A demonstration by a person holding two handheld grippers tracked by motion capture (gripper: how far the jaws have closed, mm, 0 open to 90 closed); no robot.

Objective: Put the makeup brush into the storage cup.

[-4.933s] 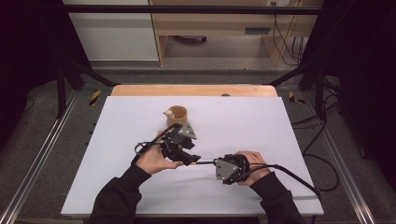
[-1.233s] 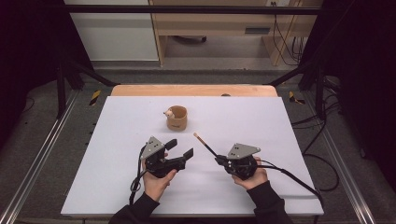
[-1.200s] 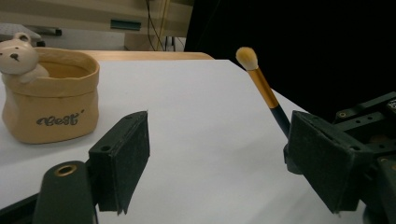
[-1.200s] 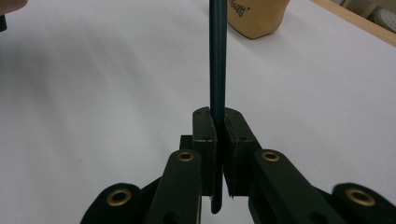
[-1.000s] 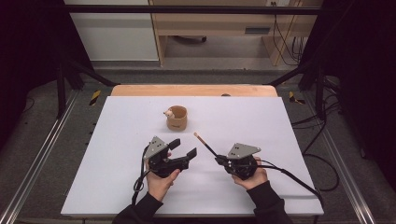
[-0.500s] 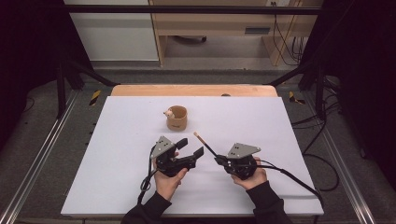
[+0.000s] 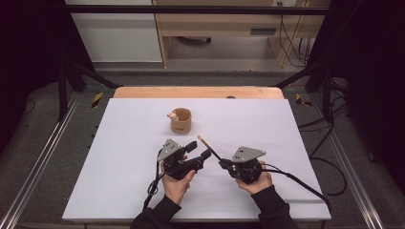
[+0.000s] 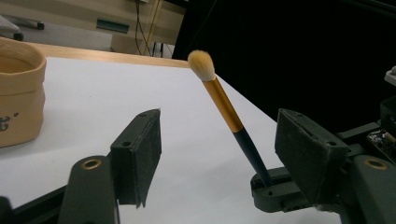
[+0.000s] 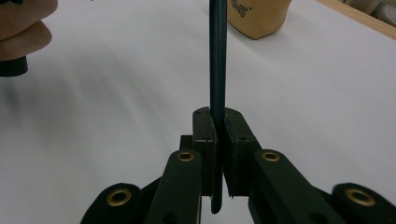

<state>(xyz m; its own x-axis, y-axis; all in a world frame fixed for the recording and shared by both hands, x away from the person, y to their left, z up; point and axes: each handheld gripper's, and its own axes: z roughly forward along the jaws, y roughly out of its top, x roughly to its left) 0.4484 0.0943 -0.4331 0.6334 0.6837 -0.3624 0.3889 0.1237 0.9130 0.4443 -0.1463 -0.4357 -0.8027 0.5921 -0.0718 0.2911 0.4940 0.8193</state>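
At a white-topped table (image 7: 119,157), the right gripper (image 9: 217,126) stands clamped on the dark handle of a slim makeup brush with a gold ferrule and pale bristle tip (image 8: 223,109), holding it slanted up and away toward the left gripper (image 8: 217,144). That gripper's jaws are apart and have just been closing, with the brush shaft between them but neither pad pressing on it yet. The step in hand looks like a handover. Doing it well would mean squaring the left pads on the dark shaft below the ferrule and closing fully before the right lets go; a grip too near the bristles or on the tilt could let the brush swing out. Beyond the left gripper's jaws, a little to their left, sits a small tan fabric pot (image 7: 181,120) with something pale already inside, well apart from both grippers. Nothing lies between the brush and the pot; the right gripper's own jaws, just beside the left's, are the nearest thing to bump.
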